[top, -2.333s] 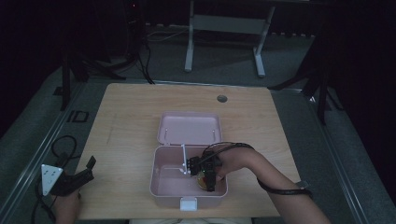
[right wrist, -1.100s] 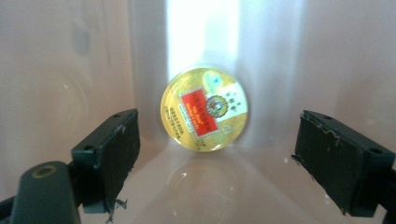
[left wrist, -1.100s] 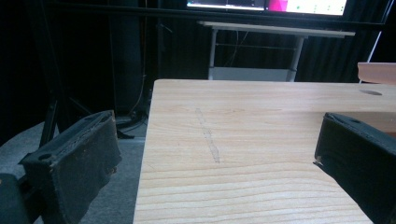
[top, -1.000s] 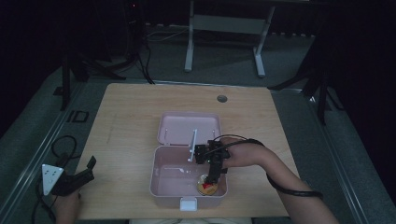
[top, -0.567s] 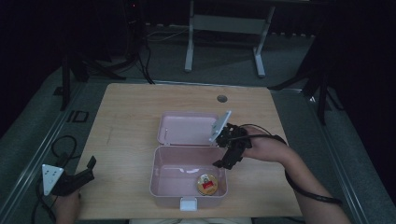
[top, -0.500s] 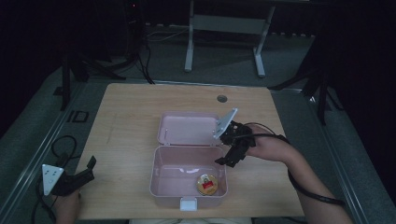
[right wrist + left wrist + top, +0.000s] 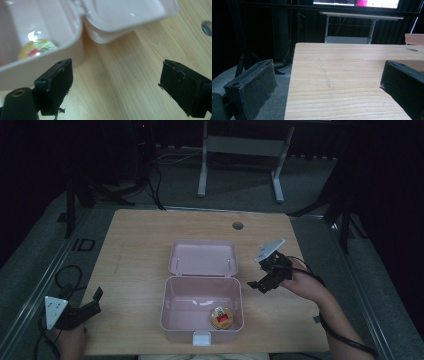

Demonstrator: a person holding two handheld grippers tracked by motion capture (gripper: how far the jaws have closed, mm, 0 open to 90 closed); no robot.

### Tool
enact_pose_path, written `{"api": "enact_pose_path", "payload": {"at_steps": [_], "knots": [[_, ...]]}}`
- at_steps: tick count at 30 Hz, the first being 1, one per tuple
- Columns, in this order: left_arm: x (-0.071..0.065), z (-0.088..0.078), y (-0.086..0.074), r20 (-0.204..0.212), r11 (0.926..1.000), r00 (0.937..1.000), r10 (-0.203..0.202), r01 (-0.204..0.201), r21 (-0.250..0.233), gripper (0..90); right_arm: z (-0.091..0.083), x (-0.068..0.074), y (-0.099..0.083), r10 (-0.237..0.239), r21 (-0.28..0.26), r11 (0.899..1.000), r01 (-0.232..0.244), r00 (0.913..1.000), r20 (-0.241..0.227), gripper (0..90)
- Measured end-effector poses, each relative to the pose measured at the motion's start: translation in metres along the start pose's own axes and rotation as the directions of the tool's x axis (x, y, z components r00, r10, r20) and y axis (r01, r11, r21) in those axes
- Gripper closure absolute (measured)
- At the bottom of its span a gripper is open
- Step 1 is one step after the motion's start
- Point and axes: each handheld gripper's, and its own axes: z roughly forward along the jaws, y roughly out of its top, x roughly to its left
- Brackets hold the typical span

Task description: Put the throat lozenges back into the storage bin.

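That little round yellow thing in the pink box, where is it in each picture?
High view: the yellow round item lies in the box's near right corner.
Left gripper view: not in it.
Right gripper view: the item is at upper left, inside the box, above the left jaw.
Shared landmark: the round hole in the table.

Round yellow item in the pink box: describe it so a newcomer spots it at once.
On the light wooden table sits an open pink plastic lunch box, lid laid flat behind it. In the box's near right corner lies a small round yellow disc with a red label, the sole item inside.
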Motion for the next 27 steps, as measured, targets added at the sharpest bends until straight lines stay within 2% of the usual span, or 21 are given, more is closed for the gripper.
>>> {"api": "enact_pose_path", "payload": {"at_steps": [3,6,8,12,14,16,19,20,22,24,26,27], "knots": [[0.0,0.0,0.0,0.0,1.0,1.0,0.0,0.0,0.0,0.4,0.008,-0.007,-0.016,0.066,-0.032,0.997,-0.065,0.9976,0.021,11.0],[0.0,0.0,0.0,0.0,1.0,1.0,0.0,0.0,0.002,0.4,0.017,-0.012,-0.032,0.118,-0.059,0.992,-0.114,0.9911,0.062,11.0],[0.0,0.0,0.0,0.0,1.0,1.0,0.0,0.0,0.002,0.4,0.023,-0.017,-0.045,0.175,-0.097,0.981,-0.167,0.982,0.072,11.0],[0.0,0.0,0.0,0.001,1.0,1.0,0.0,0.0,0.003,0.4,0.032,-0.022,-0.066,0.251,-0.159,0.96,-0.232,0.9615,0.112,11.0],[0.0,0.0,0.0,0.001,1.0,1.0,0.0,0.0,0.003,0.4,0.037,-0.024,-0.08,0.298,-0.195,0.943,-0.268,0.9444,0.14,11.0],[0.0,0.0,0.0,0.001,1.0,1.0,0.0,0.0,0.002,0.4,0.041,-0.025,-0.091,0.338,-0.221,0.927,-0.303,0.9305,0.141,11.0],[0.0,0.0,0.0,0.001,1.0,1.0,-0.001,0.001,0.003,0.4,0.047,-0.028,-0.111,0.41,-0.274,0.893,-0.358,0.8973,0.163,11.0],[0.0,0.0,0.0,0.001,1.0,1.0,-0.001,0.001,0.003,0.4,0.049,-0.028,-0.117,0.427,-0.282,0.885,-0.369,0.8853,0.183,11.0],[0.0,0.0,0.0,0.001,1.0,1.0,0.0,0.0,0.003,0.4,0.053,-0.029,-0.127,0.44,-0.283,0.882,-0.377,0.8743,0.205,11.0],[0.0,0.0,0.0,0.001,1.0,1.0,0.0,0.0,0.003,0.4,0.056,-0.029,-0.137,0.465,-0.295,0.87,-0.396,0.8575,0.22,11.0],[0.0,0.0,0.0,0.002,1.0,1.0,0.002,-0.002,0.003,0.4,0.058,-0.029,-0.146,0.486,-0.3,0.859,-0.416,0.8464,0.218,11.0],[0.0,0.0,0.0,0.002,1.0,1.0,0.002,-0.002,0.003,0.4,0.059,-0.028,-0.151,0.498,-0.313,0.851,-0.421,0.8348,0.234,11.0]]}}
